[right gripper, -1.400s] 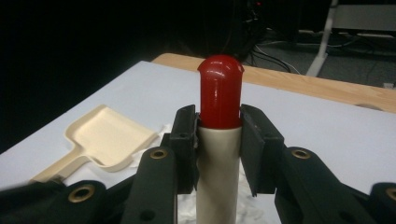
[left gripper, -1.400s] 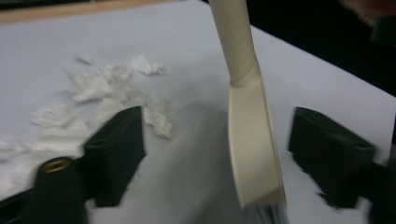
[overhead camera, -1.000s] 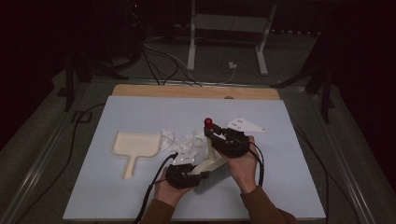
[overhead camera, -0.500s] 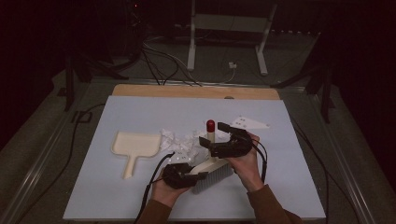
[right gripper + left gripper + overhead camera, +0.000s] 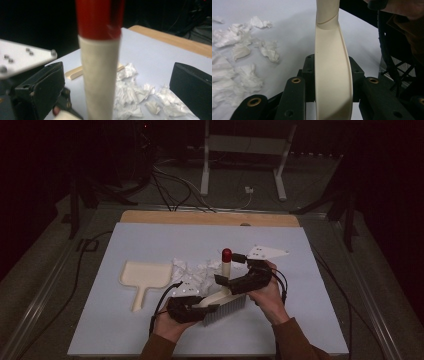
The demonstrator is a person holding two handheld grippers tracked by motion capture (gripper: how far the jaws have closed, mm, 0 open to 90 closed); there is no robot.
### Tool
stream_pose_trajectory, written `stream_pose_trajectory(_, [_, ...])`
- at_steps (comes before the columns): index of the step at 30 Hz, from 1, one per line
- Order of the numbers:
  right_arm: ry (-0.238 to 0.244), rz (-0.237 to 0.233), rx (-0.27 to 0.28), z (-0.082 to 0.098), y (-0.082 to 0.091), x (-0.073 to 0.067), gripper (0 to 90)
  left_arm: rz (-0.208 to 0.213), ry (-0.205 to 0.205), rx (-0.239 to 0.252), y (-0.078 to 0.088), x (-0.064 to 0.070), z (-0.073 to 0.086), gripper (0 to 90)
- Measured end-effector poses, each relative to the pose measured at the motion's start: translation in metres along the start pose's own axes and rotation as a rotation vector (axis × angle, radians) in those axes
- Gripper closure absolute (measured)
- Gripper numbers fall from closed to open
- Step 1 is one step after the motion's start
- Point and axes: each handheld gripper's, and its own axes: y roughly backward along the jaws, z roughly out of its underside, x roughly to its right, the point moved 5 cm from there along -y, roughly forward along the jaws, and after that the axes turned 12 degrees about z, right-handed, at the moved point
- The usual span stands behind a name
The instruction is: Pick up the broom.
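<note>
Two grippers, left gripper pinching smooth cream plastic brush, right gripper jaws just spread, crumpled paper scraps.

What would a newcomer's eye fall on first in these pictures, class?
Probably the cream hand brush with its red-tipped handle, near the table's front edge: the left gripper is shut on its body, while the right gripper stands open around the handle, its jaws having just opened. Next come the crumpled white paper scraps mid-table and the cream dustpan to their left.
</note>
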Motion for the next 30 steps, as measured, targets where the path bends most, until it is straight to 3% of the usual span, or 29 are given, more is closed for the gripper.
stream_pose_trajectory(4, [0.006, -0.052, -0.019, 0.003, 0.002, 0.000, 0.0, 0.000, -0.025, -0.009, 0.007, -0.001, -0.001, 69.1])
stream_pose_trajectory(14, [0.071, -0.100, -0.075, 0.009, 0.000, -0.003, 0.0, 0.027, -0.077, -0.022, 0.026, -0.004, -0.004, 69.1])
stream_pose_trajectory(18, [0.081, -0.161, -0.104, 0.014, -0.002, -0.003, 0.0, 0.041, -0.102, -0.017, 0.033, -0.005, -0.006, 69.1])
stream_pose_trajectory(19, [0.086, -0.194, -0.127, 0.017, -0.004, -0.004, 0.0, 0.041, -0.109, -0.016, 0.035, -0.005, -0.007, 69.1])
stream_pose_trajectory(24, [0.116, -0.224, -0.192, 0.024, -0.009, -0.006, 0.2, 0.064, -0.128, -0.018, 0.042, -0.005, -0.008, 69.1])
stream_pose_trajectory(30, [0.154, -0.251, -0.269, 0.032, -0.014, -0.008, 7.6, 0.098, -0.153, -0.044, 0.045, -0.004, -0.006, 69.1])
